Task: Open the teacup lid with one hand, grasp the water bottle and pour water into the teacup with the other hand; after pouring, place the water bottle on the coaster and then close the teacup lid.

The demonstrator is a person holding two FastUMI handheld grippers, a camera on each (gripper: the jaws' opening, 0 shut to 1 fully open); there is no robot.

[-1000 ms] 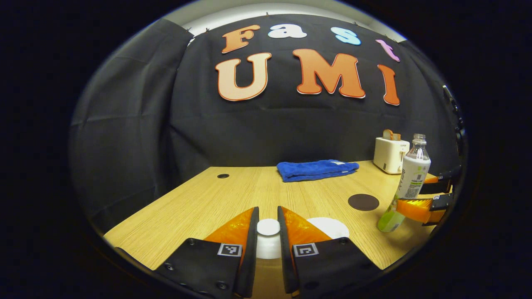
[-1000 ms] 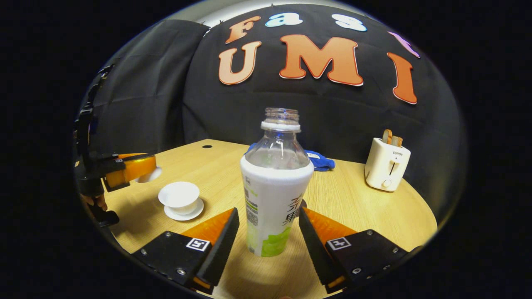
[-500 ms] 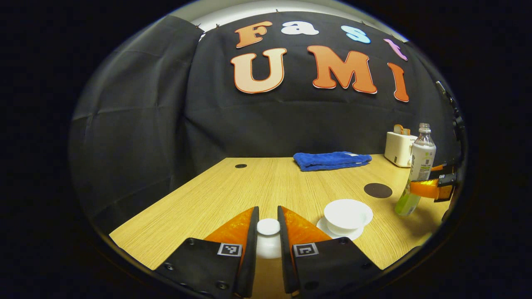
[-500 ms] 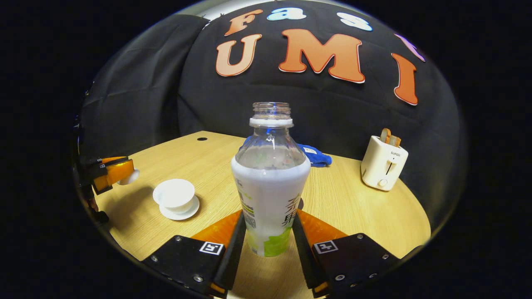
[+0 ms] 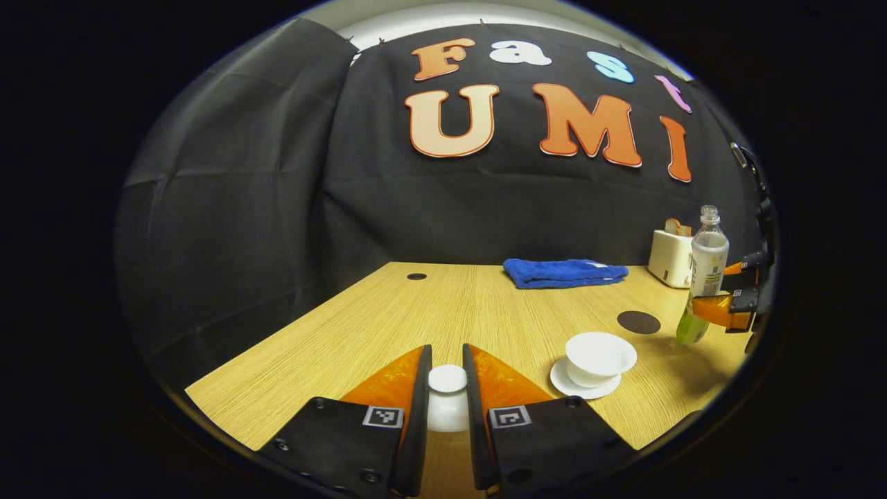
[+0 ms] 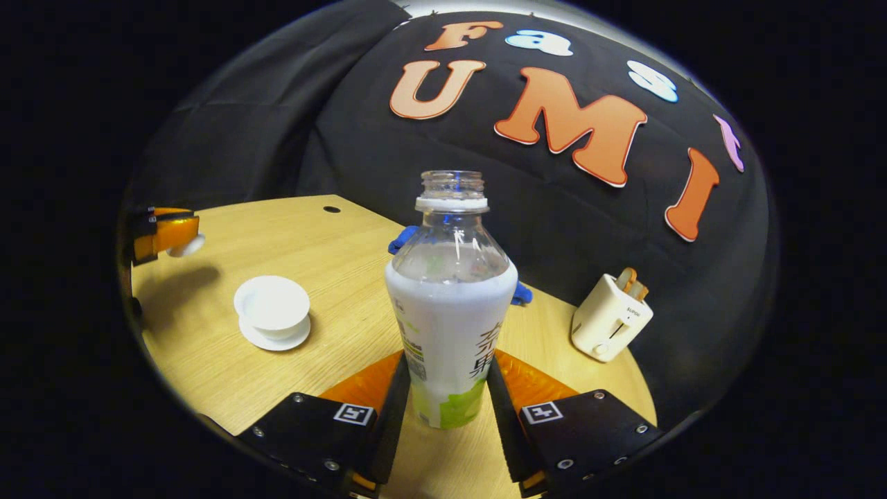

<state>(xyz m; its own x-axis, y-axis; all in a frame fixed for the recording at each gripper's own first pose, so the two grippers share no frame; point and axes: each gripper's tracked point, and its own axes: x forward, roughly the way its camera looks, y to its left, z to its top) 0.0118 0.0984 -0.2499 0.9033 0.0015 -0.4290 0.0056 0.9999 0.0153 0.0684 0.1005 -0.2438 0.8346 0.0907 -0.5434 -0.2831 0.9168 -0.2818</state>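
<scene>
We have the left gripper pinched tight on the lid, both fingers pressed against its knob, and the lid hangs clear above the table. Over in the right gripper view, the right gripper is clamped on the bottle, fingers squeezing the lower body from both sides. The bottle stands upright in the grip with its cap off; we cannot tell whether its base still touches the table.

Now the cup: it sits open on its saucer, and we take it as our landmark. The lid is held off to the cup's left and nearer us. The bottle is to the cup's right, a little beyond it. The coaster, a dark disc, lies just behind the cup, between cup and bottle. Farther back behind the cup we see a blue cloth, and a toaster behind the bottle.
</scene>
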